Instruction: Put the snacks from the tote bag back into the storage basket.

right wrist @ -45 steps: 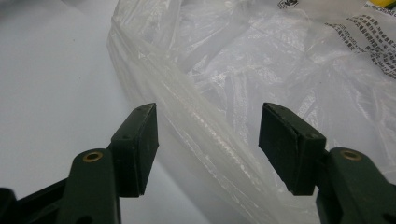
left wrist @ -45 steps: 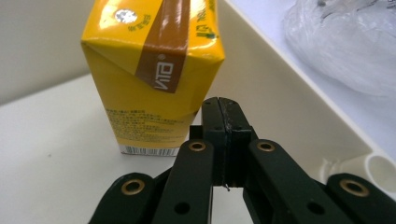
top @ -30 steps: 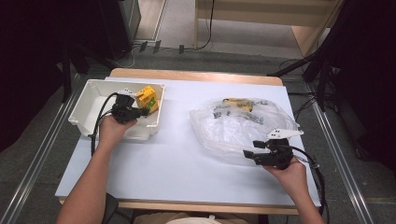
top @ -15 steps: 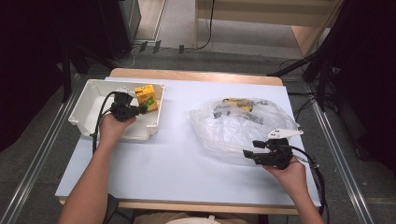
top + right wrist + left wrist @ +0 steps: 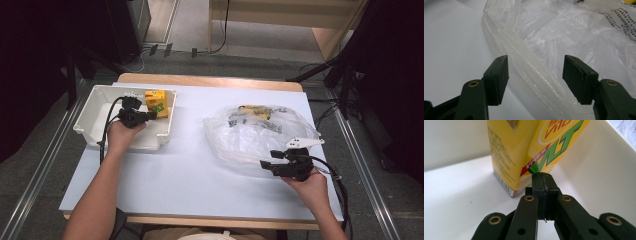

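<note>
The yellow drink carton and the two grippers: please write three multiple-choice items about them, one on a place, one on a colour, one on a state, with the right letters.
1. Where does the yellow drink carton stand?
A. in the white bin
B. on the bare table
C. on the floor

2. What colour is the large slanted lettering on the carton?
A. blue
B. green
C. black

3. How do the jaws of the right gripper stand?
A. shut on the carton
C. shut with nothing between them
B. open, with a fold of the clear plastic bag between them

Answers: 1 A, the high view shows the carton inside the bin's walls, near the left gripper. 2 B, the left gripper view shows green letters. 3 B, the right gripper view shows the pads apart, not pressing the plastic.
</note>
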